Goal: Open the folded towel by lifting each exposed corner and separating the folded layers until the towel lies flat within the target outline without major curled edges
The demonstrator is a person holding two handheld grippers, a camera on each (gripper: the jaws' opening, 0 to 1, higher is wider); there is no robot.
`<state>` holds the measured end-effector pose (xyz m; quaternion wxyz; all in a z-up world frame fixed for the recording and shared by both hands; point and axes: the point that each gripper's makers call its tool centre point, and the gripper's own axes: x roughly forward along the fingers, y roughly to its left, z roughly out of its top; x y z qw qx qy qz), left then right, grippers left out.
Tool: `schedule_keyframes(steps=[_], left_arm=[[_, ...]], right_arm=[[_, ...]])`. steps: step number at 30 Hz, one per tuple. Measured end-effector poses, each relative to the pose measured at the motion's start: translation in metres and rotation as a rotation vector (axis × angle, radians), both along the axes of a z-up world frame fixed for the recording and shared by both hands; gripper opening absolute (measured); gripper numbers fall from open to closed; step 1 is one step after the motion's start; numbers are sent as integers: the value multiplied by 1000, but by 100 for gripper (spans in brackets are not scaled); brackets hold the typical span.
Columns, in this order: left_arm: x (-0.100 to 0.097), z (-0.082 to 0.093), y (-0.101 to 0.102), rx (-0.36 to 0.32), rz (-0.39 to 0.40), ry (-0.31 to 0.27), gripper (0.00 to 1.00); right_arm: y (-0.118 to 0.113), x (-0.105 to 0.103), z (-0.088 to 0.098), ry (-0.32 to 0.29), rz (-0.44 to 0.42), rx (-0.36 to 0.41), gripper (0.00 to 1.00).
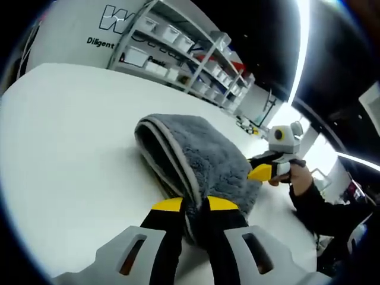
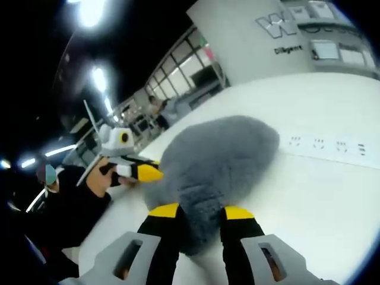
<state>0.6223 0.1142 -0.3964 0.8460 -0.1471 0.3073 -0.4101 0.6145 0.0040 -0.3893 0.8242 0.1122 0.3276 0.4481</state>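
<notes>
A folded grey towel (image 1: 202, 151) lies on the white table (image 1: 71, 136), its layered, pale-trimmed edge facing me. My left gripper (image 1: 195, 205) is shut on the near corner of that edge, the fabric pinched between its yellow-tipped fingers. Coming in from the right, my right gripper (image 1: 264, 172) touches the towel's far side, held by a hand. In the right gripper view the towel (image 2: 219, 154) bulges up between the fingers of my right gripper (image 2: 200, 211), which is shut on a thick fold. The left gripper (image 2: 145, 173) meets the towel from the left.
Shelves with white bins (image 1: 184, 47) stand behind the table. A row of small marks (image 2: 323, 144) runs across the table (image 2: 332, 190) beside the towel. A person's dark sleeve (image 1: 320, 205) reaches in at the table's edge.
</notes>
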Motion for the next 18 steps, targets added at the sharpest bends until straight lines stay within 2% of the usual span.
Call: schedule_keyframes(steps=[6,10,12,18], left_arm=[[-4,0,-1,3,-3,-2,11],[-7,2,-1,23,-9,-26,12],[-9,4,-2,-3,-10,-3,10],[-14,2,-4,-3,-10,-2,10]], right_arm=[[0,0,0,-12,6,-6,20],[0,-1,-1,-11,4,-8,20],[0,-1,-1,-13,5,-10,20],[0,2,0,-10,5,-7,20]])
